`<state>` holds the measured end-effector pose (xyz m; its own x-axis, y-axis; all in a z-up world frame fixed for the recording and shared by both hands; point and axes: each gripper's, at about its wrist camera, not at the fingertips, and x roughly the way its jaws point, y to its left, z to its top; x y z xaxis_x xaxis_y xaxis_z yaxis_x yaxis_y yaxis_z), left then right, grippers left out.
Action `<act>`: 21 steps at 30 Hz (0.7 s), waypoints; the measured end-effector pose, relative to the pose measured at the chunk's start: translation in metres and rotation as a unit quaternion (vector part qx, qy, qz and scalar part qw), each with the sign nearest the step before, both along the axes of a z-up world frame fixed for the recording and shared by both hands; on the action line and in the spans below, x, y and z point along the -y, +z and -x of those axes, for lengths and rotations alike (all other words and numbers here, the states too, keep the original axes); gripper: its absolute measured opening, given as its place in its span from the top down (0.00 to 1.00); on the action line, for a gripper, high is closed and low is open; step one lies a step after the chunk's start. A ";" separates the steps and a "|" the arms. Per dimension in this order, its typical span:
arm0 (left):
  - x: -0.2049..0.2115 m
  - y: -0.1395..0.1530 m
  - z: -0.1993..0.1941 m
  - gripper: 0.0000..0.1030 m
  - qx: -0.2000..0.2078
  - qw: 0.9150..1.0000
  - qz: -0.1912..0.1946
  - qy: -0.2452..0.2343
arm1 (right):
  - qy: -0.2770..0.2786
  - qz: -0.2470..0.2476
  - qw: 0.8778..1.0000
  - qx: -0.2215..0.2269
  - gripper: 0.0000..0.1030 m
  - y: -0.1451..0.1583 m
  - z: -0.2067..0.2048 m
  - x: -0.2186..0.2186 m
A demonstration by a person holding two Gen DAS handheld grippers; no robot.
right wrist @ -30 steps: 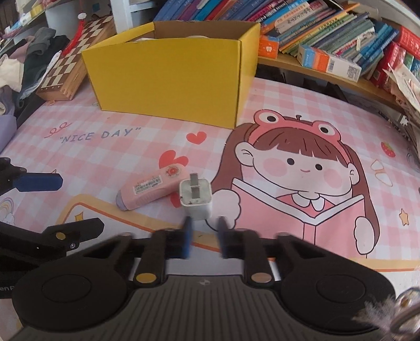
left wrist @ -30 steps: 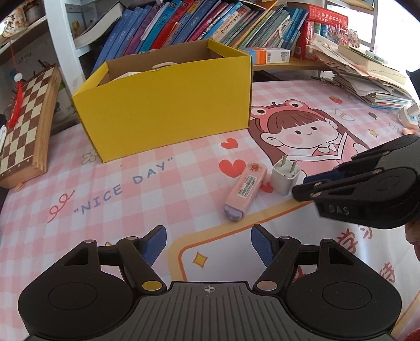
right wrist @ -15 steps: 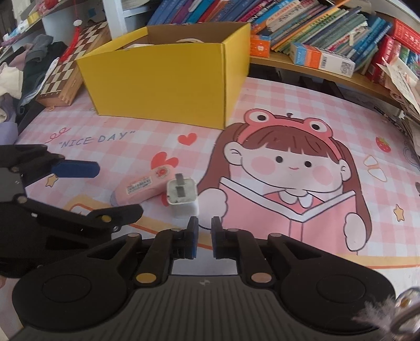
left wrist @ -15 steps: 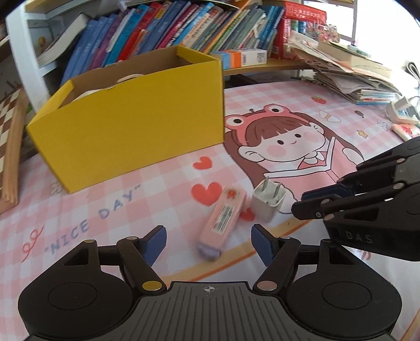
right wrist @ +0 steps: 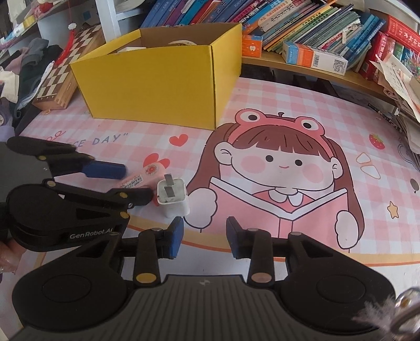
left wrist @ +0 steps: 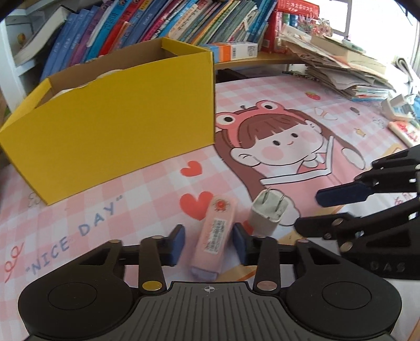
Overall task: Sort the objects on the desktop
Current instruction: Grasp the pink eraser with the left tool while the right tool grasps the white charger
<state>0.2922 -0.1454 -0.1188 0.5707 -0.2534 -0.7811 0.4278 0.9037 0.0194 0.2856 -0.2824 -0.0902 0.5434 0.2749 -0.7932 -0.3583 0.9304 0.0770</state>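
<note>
On a desk covered by a pink checked mat [left wrist: 147,194] printed with a cartoon girl and the words "NICE DAY", the left gripper [left wrist: 207,242] sits low with its blue-padded fingers spread to either side of a pink eraser-like stick [left wrist: 214,237], the pads close to its sides but not seen pressing it. Just to the right of the stick, a white plug adapter [right wrist: 173,196] lies with its two prongs tilted upward. The right gripper [right wrist: 202,234] hovers near the adapter, its fingers parted and holding nothing, the adapter lying just ahead of its left pad. Behind both, an open yellow cardboard box [right wrist: 157,78] stands on the mat, with pale items partly visible inside. Rows of books [left wrist: 168,23] fill the shelf beyond, and a folded chessboard [right wrist: 65,68] rests left of the box
</note>
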 end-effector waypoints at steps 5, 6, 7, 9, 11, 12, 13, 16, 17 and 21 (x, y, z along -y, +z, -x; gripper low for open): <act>-0.007 0.002 0.003 0.77 -0.009 1.000 0.002 -0.007 | 0.020 0.003 1.000 0.001 0.65 -0.001 -0.002 -0.012; -0.011 0.003 0.005 0.77 -0.010 1.000 -0.002 -0.001 | 0.025 0.004 1.000 0.003 0.65 -0.001 -0.002 -0.015; -0.016 0.003 0.008 0.78 -0.011 1.000 -0.006 0.005 | 0.030 0.006 1.000 0.005 0.65 -0.002 -0.002 -0.019; -0.027 0.005 0.013 0.78 -0.012 1.000 -0.008 0.021 | 0.038 0.009 0.999 0.011 0.65 -0.003 -0.004 -0.025; -0.039 0.006 0.019 0.78 -0.014 0.999 0.001 0.041 | 0.040 0.013 0.999 0.014 0.65 -0.004 -0.005 -0.030; -0.043 0.007 0.023 0.77 -0.015 0.999 0.003 0.048 | 0.042 0.015 0.999 0.015 0.65 -0.005 -0.006 -0.032; -0.048 0.007 0.026 0.77 -0.016 0.998 0.005 0.056 | 0.042 0.018 0.999 0.015 0.65 -0.006 -0.007 -0.034; -0.061 0.008 0.036 0.77 -0.020 0.997 0.010 0.078 | 0.041 0.028 0.999 0.015 0.66 -0.009 -0.012 -0.037; -0.066 0.009 0.040 0.77 -0.021 0.996 0.012 0.085 | 0.042 0.031 0.998 0.016 0.66 -0.010 -0.013 -0.038; -0.078 0.009 0.049 0.77 -0.025 0.994 0.014 0.105 | 0.050 0.042 0.998 0.021 0.66 -0.011 -0.017 -0.043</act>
<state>0.2434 -0.0678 -0.1100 0.5737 -0.1546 -0.8043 0.2299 0.9729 -0.0230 0.3021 -0.2396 -0.1009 0.5502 0.2630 -0.7925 -0.4510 0.8924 -0.0170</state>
